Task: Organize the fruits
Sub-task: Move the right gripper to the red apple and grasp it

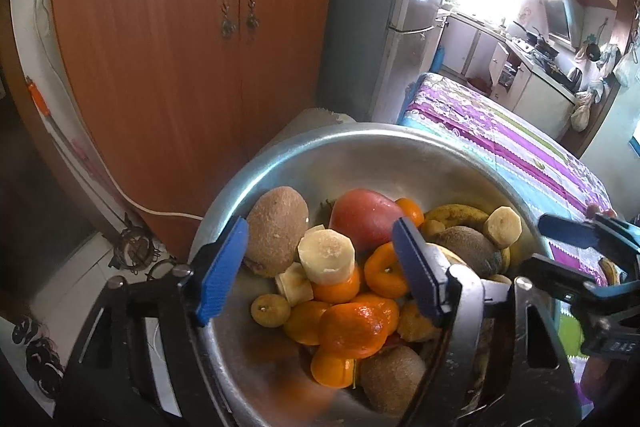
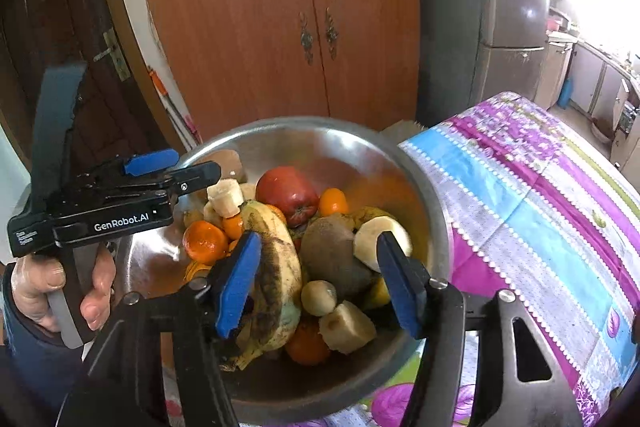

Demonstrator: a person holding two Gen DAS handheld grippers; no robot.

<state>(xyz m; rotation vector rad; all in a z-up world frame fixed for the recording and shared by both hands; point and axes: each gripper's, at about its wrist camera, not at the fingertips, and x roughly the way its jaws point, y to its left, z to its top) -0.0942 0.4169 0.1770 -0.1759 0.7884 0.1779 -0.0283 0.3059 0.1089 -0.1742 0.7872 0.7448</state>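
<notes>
A: Where was the fruit?
B: Piled in the metal bowl (image 1: pixel 280 163), lower centre of frame.
A: Claw state?
B: The left gripper (image 1: pixel 320 263) and right gripper (image 2: pixel 316 283) were both wide open over the fruit (image 2: pixel 288 195), holding nothing.

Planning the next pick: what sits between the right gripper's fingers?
Right wrist view: a spotted banana, a kiwi and a small round fruit, all in the bowl.

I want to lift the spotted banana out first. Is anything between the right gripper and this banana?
Nothing visible blocks it. The right gripper is open above the metal bowl, and the spotted banana lies on top of the pile, right beside its left finger. A kiwi rests against the banana's right side.
</notes>
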